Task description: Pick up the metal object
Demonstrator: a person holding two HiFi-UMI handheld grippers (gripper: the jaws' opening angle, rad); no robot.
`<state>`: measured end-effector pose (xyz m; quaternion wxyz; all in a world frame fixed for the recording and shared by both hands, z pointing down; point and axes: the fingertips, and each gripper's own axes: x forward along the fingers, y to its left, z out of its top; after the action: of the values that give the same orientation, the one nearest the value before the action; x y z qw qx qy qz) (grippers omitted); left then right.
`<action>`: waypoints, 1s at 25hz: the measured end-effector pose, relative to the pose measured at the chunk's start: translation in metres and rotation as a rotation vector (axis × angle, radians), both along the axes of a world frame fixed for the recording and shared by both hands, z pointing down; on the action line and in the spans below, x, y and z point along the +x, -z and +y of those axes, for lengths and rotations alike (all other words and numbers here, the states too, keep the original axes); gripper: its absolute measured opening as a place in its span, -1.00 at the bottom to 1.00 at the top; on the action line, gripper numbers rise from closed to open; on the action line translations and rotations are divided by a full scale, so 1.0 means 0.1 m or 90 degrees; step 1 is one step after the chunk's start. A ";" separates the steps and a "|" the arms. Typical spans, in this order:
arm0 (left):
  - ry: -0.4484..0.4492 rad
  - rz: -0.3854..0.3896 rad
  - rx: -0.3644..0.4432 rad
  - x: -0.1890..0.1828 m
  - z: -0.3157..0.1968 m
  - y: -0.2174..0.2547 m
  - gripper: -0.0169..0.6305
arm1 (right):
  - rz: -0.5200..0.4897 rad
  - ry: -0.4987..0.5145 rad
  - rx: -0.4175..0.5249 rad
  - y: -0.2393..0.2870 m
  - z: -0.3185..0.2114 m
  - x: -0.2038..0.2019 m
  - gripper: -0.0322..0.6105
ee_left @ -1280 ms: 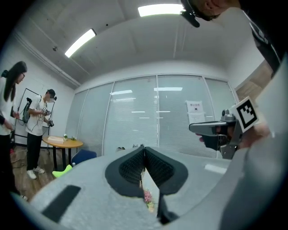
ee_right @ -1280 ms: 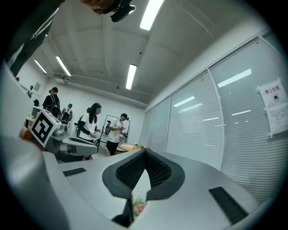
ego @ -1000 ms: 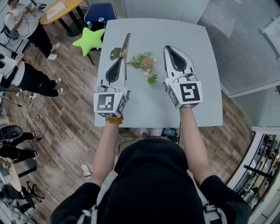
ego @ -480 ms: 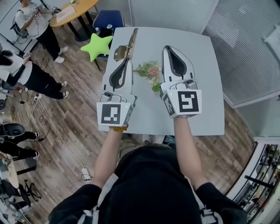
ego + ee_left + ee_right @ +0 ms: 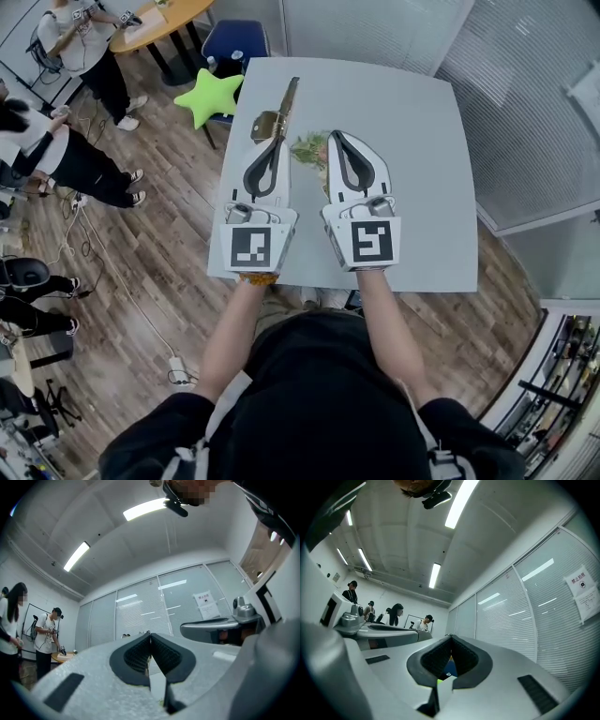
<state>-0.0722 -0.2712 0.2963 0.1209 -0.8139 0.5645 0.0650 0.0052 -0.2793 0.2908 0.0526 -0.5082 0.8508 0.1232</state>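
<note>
The metal object (image 5: 281, 105), a long thin brass-coloured blade with a wider tab at its near end, sticks out beyond my left gripper (image 5: 278, 141) over the far left part of the grey table (image 5: 403, 141). The left jaws are closed on its near end. In the left gripper view the left gripper (image 5: 150, 637) points up at the ceiling and the object barely shows. My right gripper (image 5: 335, 136) hangs close beside the left one, shut with nothing in it. Its tips (image 5: 451, 638) meet in the right gripper view.
A small bunch of flowers (image 5: 309, 150) lies on the table, partly under the right gripper. Left of the table are a green star cushion (image 5: 208, 97), a blue chair (image 5: 230, 42), a round wooden table (image 5: 150, 21) and several people. Glass walls with blinds stand behind and to the right.
The right gripper has moved left, from beside the flowers to over them, next to the left gripper. The left gripper has risen slightly with the metal object.
</note>
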 end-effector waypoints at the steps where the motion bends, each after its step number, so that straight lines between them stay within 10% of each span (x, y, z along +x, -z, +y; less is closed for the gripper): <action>1: 0.004 0.000 -0.005 -0.01 0.00 -0.04 -0.91 | 0.002 0.000 -0.002 -0.03 0.01 -0.01 -0.90; 25: 0.038 -0.007 -0.080 -0.09 0.13 -0.82 -0.91 | 0.009 -0.021 -0.069 -0.87 0.07 0.09 -0.90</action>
<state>-0.0816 -0.2580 0.3784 0.0747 -0.8029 0.5910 0.0211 0.0137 -0.2720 0.3775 0.0169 -0.5235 0.8479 0.0815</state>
